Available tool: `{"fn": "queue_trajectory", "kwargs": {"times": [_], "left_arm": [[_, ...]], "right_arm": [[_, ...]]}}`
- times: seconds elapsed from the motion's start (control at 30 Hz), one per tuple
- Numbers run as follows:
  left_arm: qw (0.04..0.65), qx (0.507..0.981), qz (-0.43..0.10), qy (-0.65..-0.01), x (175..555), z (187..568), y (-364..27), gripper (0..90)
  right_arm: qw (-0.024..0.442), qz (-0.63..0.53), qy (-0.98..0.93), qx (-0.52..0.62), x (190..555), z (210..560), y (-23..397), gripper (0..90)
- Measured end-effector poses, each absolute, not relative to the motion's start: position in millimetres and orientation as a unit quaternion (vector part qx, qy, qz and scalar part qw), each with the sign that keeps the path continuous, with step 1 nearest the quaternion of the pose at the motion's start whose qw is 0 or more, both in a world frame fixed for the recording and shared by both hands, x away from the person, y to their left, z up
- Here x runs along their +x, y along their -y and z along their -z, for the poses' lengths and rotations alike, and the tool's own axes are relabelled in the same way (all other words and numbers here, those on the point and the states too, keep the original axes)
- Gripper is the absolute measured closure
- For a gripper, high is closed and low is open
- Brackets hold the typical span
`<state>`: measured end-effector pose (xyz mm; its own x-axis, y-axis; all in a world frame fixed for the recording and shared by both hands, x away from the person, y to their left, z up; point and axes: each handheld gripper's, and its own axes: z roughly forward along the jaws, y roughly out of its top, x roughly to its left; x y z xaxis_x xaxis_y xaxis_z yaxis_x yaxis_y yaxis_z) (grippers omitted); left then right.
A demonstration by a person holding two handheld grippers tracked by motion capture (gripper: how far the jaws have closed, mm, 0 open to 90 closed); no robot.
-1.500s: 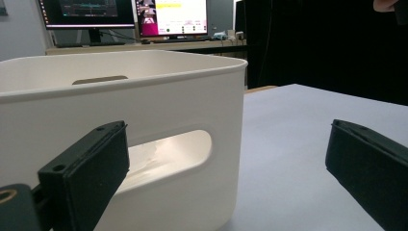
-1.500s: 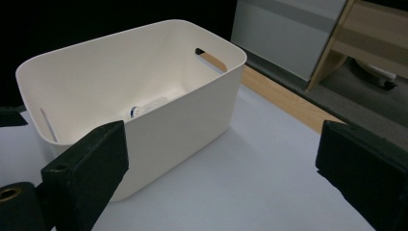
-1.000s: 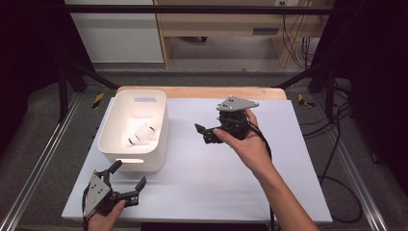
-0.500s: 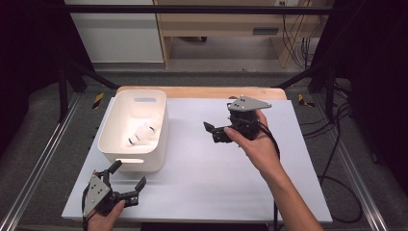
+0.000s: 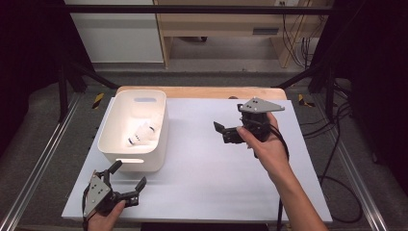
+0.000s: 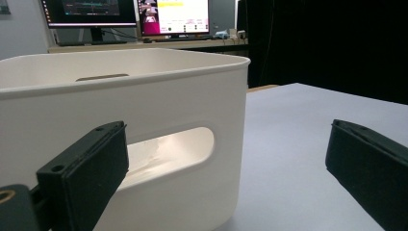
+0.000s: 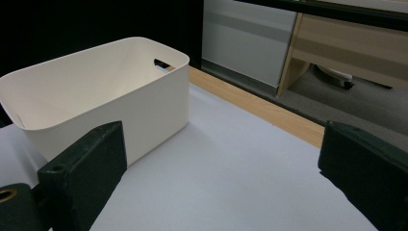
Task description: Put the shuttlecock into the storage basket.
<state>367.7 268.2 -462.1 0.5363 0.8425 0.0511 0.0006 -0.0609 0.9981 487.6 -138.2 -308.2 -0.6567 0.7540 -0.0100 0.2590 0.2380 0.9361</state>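
A white plastic bin [image 5: 115,150] stands at the left of the table, with small white objects [image 5: 139,134] lying inside it. My left gripper [image 5: 129,174] rests at the front left corner, just before the bin's near wall [image 6: 192,101] with its handle slot [image 6: 168,151]. Its jaws are wide apart and hold nothing. A hand keeps my right gripper [image 5: 222,133] above the table's middle right, pointing left toward the bin [image 7: 110,101]. That gripper [image 7: 221,144] is open and empty too.
A white sheet [image 5: 216,183] covers the table, and a wooden strip [image 5: 202,92] runs along its far edge [image 7: 269,113]. Black frame posts and cables stand to either side. Monitors [image 6: 125,14] sit on a desk beyond the bin.
My right gripper has drifted to the right, away from the bin, staying open. The left gripper has not moved.
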Motion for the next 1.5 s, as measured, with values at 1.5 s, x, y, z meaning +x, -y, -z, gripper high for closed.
{"fn": "queue_trajectory", "kwargs": {"times": [1.5], "left_arm": [[0.598, 0.64, -0.351, -0.331, 367.5, 462.6, -268.2, 1.3]], "right_arm": [[0.24, -0.521, -0.72, 0.391, 460.7, 353.5, 205.9, 3.3]]}}
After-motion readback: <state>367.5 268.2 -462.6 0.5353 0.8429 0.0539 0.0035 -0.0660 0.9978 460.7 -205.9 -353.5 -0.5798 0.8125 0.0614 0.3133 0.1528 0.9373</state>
